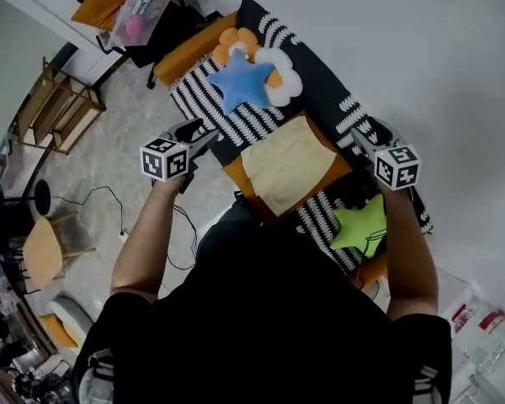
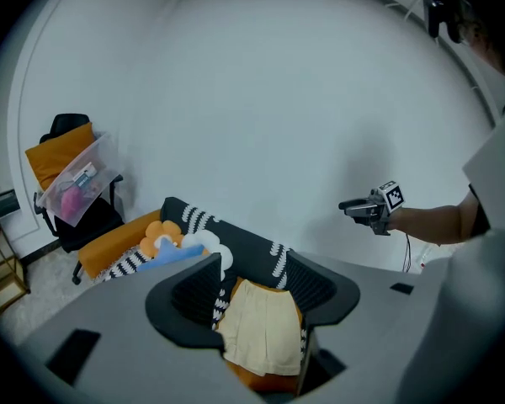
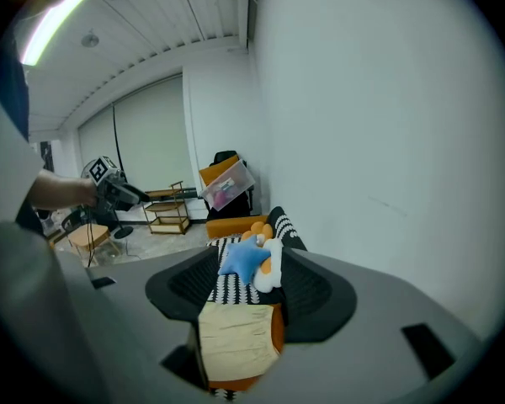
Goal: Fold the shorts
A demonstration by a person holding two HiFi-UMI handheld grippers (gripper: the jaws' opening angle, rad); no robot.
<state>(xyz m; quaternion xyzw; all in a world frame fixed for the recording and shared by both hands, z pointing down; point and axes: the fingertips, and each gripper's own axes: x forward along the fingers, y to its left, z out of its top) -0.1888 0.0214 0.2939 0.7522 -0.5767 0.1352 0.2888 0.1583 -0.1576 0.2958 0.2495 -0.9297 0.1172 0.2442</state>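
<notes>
Stands over a black-and-white patterned sofa with both arms stretched forward. Holds the left tongs in the air off the sofa's edge, above the floor, jaws apart with nothing gripped. Holds the right tongs on the other side, toward the wall, jaws likewise spread and empty. Leaves the cream shorts untouched, lying flat on an orange cushion on the sofa, between a blue star pillow and a green star pillow, clear of both tongs.
</notes>
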